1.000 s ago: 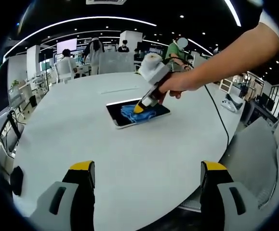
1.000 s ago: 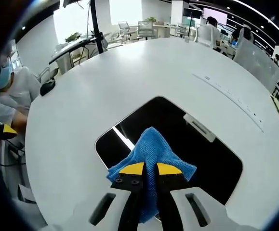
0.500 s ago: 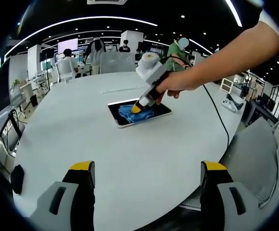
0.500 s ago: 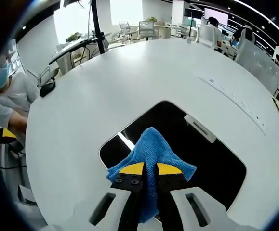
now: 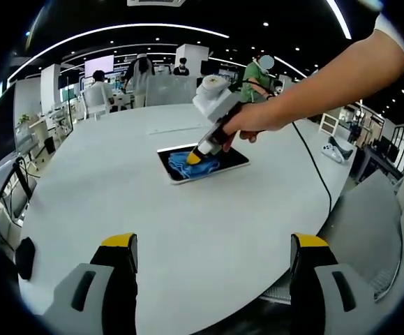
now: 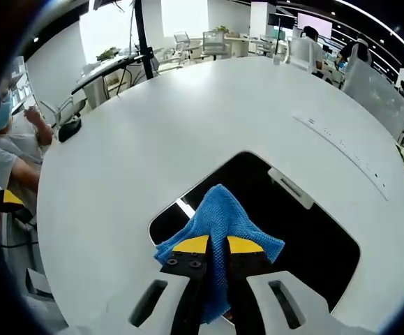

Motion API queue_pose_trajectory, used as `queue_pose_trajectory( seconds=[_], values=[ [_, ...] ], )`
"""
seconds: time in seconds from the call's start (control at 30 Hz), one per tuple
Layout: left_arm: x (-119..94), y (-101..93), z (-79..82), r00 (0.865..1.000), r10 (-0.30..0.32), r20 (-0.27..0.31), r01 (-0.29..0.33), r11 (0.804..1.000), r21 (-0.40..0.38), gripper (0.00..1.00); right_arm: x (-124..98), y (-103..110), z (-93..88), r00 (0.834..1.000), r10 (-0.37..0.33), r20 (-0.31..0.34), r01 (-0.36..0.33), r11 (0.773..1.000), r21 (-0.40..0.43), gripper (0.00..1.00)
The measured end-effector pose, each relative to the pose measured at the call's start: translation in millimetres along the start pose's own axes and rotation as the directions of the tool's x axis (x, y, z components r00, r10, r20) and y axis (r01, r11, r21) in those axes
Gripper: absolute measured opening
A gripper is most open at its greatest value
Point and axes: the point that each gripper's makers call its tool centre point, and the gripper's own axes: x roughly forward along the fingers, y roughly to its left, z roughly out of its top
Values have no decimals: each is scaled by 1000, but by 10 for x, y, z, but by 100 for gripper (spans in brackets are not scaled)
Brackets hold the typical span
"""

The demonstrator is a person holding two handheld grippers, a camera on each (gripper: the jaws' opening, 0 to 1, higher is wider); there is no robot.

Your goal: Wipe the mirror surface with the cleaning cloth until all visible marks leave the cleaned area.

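A blue cleaning cloth [image 6: 219,223] is pinched by the right gripper [image 6: 211,245] on the mirror [image 6: 306,230] mid-wipe, the left gripper [image 5: 212,251] held spread; further strokes are likely needed.

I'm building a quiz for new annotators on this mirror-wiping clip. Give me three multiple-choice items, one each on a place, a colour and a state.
1. Where does the cleaning cloth lie?
A. on the mirror
B. on a chair
C. at the table edge

2. What colour is the cloth?
A. red
B. blue
C. white

3. How do the left hand-held gripper's jaws stand?
A. shut on the cloth
B. shut, empty
C. open, empty

Answers:
1 A: the cleaning cloth rests on the mirror, on the white table.
2 B: it looks blue between the right hand-held gripper jaws, which clamp it.
3 C: the left hand-held gripper jaws stand wide apart above bare table.
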Motion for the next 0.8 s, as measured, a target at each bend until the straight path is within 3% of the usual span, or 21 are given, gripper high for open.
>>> queue_pose_trajectory(
  seconds=[0.8],
  values=[
    [-24,40,0,1000,6,-1,-6,1000,-2,91,91,137,146,1000,18,12,-18,1000,6,4]
  ],
)
